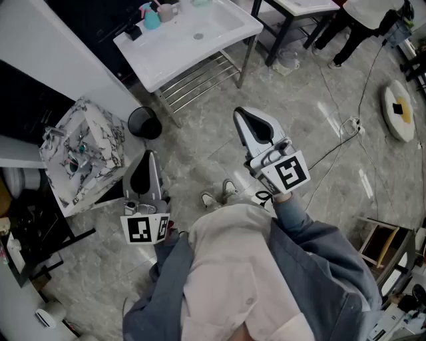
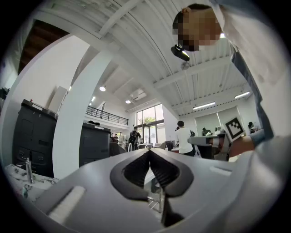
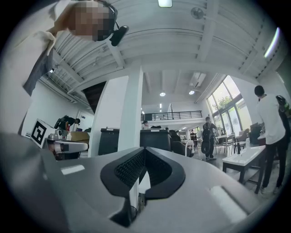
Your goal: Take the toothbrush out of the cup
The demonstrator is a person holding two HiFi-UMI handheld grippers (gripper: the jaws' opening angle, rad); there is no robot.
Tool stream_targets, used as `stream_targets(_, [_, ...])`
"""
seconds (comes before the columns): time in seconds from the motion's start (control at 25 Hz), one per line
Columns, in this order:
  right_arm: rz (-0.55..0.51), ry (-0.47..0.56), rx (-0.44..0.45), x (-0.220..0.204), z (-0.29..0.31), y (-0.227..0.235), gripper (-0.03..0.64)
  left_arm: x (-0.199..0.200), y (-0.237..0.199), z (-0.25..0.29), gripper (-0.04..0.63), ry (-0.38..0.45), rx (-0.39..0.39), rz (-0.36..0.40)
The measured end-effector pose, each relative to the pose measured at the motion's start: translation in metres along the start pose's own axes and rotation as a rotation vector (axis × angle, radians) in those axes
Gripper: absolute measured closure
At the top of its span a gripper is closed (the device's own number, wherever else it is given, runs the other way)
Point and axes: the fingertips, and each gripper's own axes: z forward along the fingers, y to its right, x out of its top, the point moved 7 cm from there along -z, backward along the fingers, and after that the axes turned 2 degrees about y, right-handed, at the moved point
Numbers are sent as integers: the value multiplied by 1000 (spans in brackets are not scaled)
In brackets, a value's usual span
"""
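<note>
Head view: you are holding the left gripper and right gripper pressed together and empty, task not yet begun. The cup is sitting on the sink well ahead of both, its toothbrush too small to make out.

Far end of the sink: your cup near the top edge, its contents too small to tell.

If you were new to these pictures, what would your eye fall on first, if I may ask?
The left hand-held gripper and right hand-held gripper are held out over the grey floor, jaws shut on nothing. Beyond them stands a white washbasin on a metal rack, with a teal cup at its back corner. A marble-patterned basin sits at the left.
</note>
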Motion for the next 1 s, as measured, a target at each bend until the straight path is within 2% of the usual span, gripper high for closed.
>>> stream_targets(0.24, [89, 82, 65, 6, 2, 5, 609, 0, 1, 5, 534, -1, 8, 2])
stream_targets(0.36, [53, 57, 66, 5, 1, 5, 609, 0, 4, 6, 534, -2, 5, 7])
stream_targets(0.72, [-12, 70, 31, 4, -3, 7, 609, -3, 7, 5, 534, -6, -2, 4])
stream_targets(1.0, [-16, 77, 24, 4, 1, -1, 609, -5, 0, 3, 534, -8, -6, 2])
